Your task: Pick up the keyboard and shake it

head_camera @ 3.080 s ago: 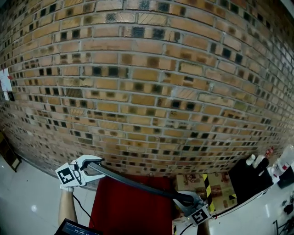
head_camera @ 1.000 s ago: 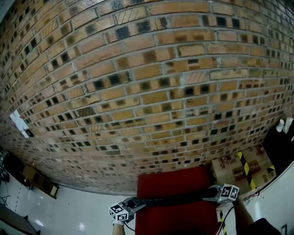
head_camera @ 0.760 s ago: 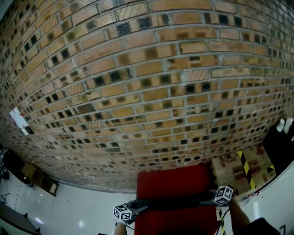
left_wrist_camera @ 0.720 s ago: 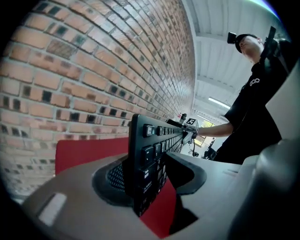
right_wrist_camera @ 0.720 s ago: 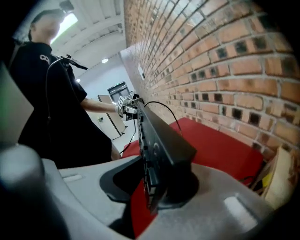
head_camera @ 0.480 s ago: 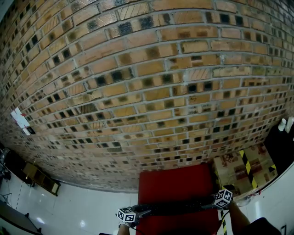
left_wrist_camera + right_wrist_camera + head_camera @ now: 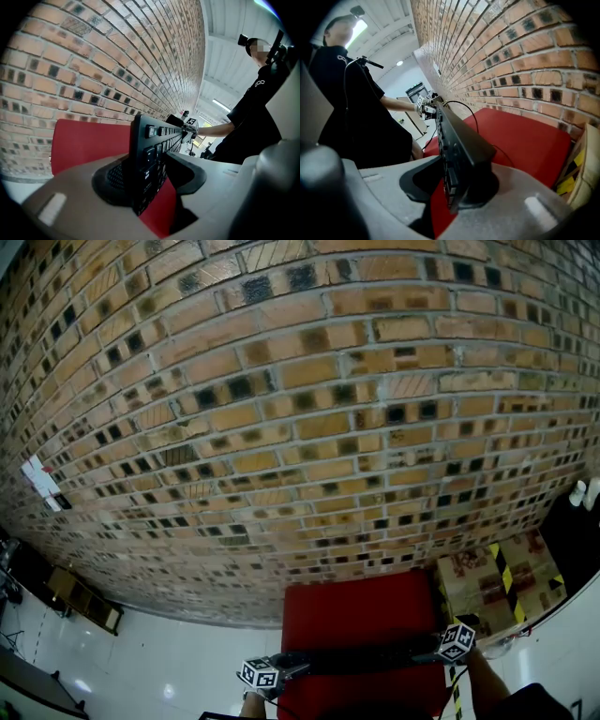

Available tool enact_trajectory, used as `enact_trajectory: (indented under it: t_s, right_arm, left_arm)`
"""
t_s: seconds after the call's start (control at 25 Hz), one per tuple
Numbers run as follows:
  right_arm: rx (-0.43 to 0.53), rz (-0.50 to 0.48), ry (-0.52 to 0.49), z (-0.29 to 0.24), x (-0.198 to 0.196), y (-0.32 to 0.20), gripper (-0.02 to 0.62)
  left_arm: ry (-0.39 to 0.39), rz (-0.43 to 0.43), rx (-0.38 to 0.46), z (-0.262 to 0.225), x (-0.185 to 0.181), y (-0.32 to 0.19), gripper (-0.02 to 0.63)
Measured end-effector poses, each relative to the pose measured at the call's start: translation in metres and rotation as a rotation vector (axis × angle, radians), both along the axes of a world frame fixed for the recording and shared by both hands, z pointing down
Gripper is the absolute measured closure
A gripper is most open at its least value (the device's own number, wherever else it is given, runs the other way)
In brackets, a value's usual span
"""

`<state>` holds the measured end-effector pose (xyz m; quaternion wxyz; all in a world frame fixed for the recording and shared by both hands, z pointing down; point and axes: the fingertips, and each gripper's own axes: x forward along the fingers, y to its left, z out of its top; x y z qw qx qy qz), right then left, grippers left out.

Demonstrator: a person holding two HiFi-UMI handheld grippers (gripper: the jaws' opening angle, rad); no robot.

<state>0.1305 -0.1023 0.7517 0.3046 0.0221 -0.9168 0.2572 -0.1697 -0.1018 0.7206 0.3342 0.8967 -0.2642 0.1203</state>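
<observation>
Firmly pinching the keyboard's (image 7: 361,659) ends in left gripper (image 7: 148,176) and right gripper (image 7: 454,180) jaws, I'd shake both hands together.

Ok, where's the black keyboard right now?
Bottom centre of the head view: the black keyboard stretches across the red surface, its ends clamped in the left gripper and right gripper.

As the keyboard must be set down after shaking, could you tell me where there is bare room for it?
The red surface looks bare from the brick wall to the held keyboard. Right of it, taped cardboard boxes crowd the edge.
</observation>
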Motion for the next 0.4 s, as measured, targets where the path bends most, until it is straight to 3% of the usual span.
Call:
enact_trajectory:
  t_s: [0.16,0.4]
  right_arm:
    - [0.005,0.000,0.002,-0.001,0.002,-0.005,0.511]
    - [0.103,0.033,-0.020,-0.014,-0.018,-0.082,0.503]
  left_arm:
    - [0.011,-0.007,0.012,0.009,-0.005,-0.005,0.376]
    - [-0.028,-0.003,0.091,-0.008,-0.024,-0.082,0.370]
